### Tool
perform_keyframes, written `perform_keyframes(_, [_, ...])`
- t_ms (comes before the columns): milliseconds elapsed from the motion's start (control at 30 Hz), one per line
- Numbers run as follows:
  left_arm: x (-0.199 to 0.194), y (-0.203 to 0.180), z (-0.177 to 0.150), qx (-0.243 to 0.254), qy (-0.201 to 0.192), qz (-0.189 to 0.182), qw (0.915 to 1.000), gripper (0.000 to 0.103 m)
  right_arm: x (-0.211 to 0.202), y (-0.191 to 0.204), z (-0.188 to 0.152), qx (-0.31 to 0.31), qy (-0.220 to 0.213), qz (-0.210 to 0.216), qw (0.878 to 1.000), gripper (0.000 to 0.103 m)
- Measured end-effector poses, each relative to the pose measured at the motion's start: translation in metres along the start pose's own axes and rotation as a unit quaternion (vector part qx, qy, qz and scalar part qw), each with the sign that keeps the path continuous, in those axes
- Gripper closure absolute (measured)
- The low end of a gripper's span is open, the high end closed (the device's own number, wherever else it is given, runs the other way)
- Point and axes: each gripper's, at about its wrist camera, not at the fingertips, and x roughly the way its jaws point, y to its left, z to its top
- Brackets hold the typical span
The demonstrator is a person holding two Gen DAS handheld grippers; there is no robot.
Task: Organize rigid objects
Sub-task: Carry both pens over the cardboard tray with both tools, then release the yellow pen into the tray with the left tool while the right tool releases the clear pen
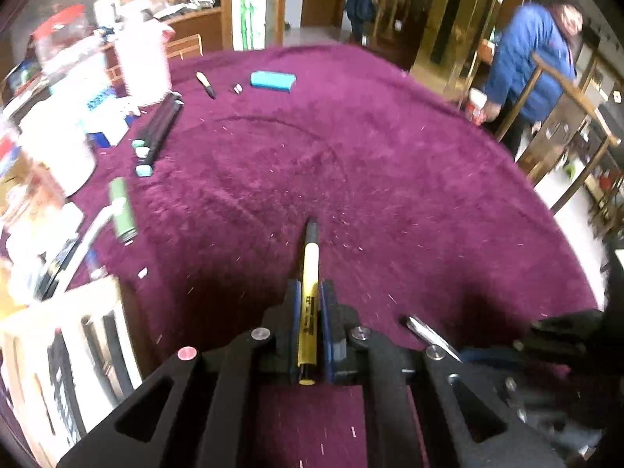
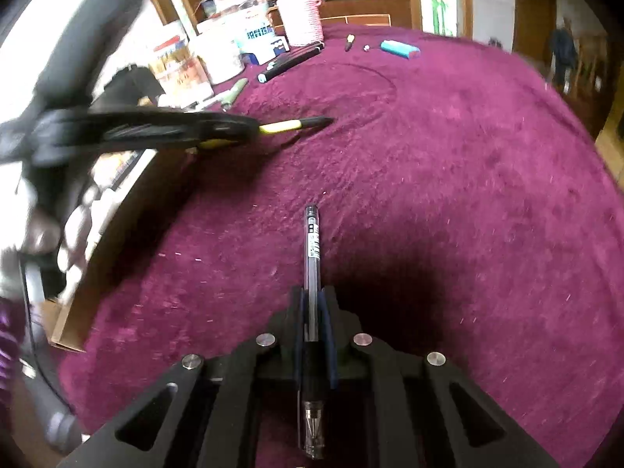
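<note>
Round table under a magenta plush cloth, wide and mostly bare in the middle. Along its far left edge, a clutter of white tubs and jars, with a cardboard box nearer at the left. By the clutter, a long black case; just nearer, a green cylinder; further off, a blue block with a small knife beside it, well apart from both tools.

Left tongs clamped together on a yellow marker, gripped at mid-barrel between the blue pads, dark capped end jutting forward over the cloth, blunt rear end back between the arms. Seen also from the right wrist as a blurred dark shape, the marker's tip just above the cloth.

Right tongs shut upon a clear-barrelled black pen, lying straight along the fingers, capped end out ahead, writing tip pointing back toward the camera. Held above the cloth, well apart from the marker.
</note>
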Motion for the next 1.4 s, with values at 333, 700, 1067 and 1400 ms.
perform_keyframes(333, [-0.119,0.037,-0.077,-0.082,-0.103,-0.027,0.9909,0.095,-0.033,0.032,0.0,0.014,-0.027,0.054,0.998,0.094])
perform_keyframes(700, [-0.187,0.092,-0.179,-0.164,-0.131,0.032,0.9772,0.095,-0.02,0.126,0.026,-0.002,0.005,0.176,0.984,0.093])
perform_keyframes(1067, [-0.138,0.142,-0.21,-0.279,-0.109,0.003,0.954,0.095,0.05,0.195,0.049,0.011,0.053,0.139,0.989,0.093])
perform_keyframes(1400, [-0.141,0.135,-0.218,-0.301,-0.128,-0.001,0.9451,0.052,0.084,0.199,0.078,0.028,0.056,0.081,0.995,0.093])
